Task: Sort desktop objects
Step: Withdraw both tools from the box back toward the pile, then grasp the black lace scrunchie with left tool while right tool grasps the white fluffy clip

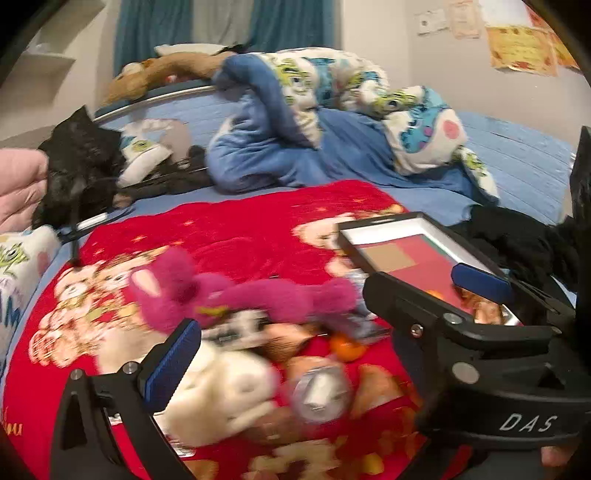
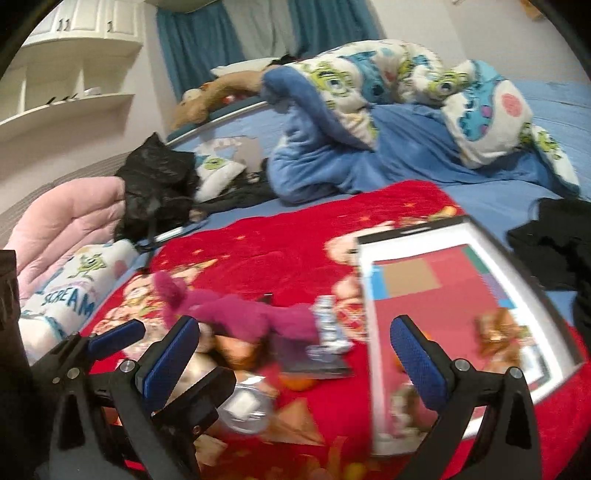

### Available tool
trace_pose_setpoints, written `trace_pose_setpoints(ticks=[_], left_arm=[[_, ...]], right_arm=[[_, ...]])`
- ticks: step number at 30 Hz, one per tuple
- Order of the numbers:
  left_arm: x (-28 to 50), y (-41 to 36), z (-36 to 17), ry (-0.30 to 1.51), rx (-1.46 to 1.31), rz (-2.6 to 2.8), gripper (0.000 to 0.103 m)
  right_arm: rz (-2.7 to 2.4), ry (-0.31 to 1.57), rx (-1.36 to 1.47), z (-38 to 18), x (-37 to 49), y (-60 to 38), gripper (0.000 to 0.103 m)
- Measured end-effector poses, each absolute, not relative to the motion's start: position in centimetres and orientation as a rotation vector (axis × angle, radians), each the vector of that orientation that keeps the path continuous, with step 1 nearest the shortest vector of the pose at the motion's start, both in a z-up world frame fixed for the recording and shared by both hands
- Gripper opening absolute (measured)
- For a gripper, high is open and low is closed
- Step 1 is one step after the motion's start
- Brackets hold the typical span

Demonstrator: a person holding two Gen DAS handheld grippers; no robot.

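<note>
Clutter of pink plush (image 1: 236, 295), orange (image 1: 345, 347) and tin (image 1: 319, 393) crowds tray (image 2: 369, 332).

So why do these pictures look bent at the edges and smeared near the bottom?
Left wrist view: the fisheye lens bows the bed into a curve, and the pink plush toy and round silver object are motion-smeared. Right wrist view: same bulge and dark corners, with the black-framed tray blurred along its edges.

A home bedroom: bed (image 1: 517, 166) with rumpled cartoon duvet (image 1: 332, 81), curtains (image 1: 155, 26), wall shelves (image 2: 74, 99).
</note>
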State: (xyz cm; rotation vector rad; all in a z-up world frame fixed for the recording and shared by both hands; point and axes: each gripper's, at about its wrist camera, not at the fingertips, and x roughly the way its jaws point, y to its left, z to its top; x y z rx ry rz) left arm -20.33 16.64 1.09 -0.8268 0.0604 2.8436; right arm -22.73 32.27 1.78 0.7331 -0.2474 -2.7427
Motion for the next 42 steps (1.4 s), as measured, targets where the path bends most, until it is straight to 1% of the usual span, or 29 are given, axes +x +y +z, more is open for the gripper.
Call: trace_pose_setpoints(ticks=[6,11,19,22,32,35,39,42], left_arm=[[-20.0,10.8,0.8,0.037,-0.846,2.921,0.103],[-20.0,7.3,0.5,0.062,-0.871,2.978,0.103],[-19.6,1.7,-0.4,-0.032,-0.906,3.003,0.103],[-19.4,1.0,-1.0,0.008,-0.935,3.019,0.103],[-19.5,-2.0,-3.1,-0.090,-1.006,3.009,0.103],[-20.1,-2.8,-4.3,-0.108,-1.071,2.992,0.103],[-20.9,-3.6,-6.2,-0.052,-1.162,3.007,0.103],[-21.4,-4.5,-7.3,-0.085,-1.217,3.000,0.103]], right_arm=[[-2.678,-0.240,0.745,1.5,-23.7,27.3,0.103],[-2.643,-0.217,0.758,1.2,-24.1,24.3,0.103],[-2.635,-0.230,0.788,0.4,-24.4,22.5,0.103],[-2.612,-0.253,0.806,0.0,-24.7,22.1,0.103],[-2.623,-0.214,0.884,-1.5,-25.4,20.9,0.103],[-2.600,-0.214,0.906,-2.1,-25.8,20.6,0.103],[-2.601,-0.163,0.923,-2.7,-26.1,19.8,0.103],[-2.598,-0.170,0.940,-3.2,-26.4,19.7,0.103]])
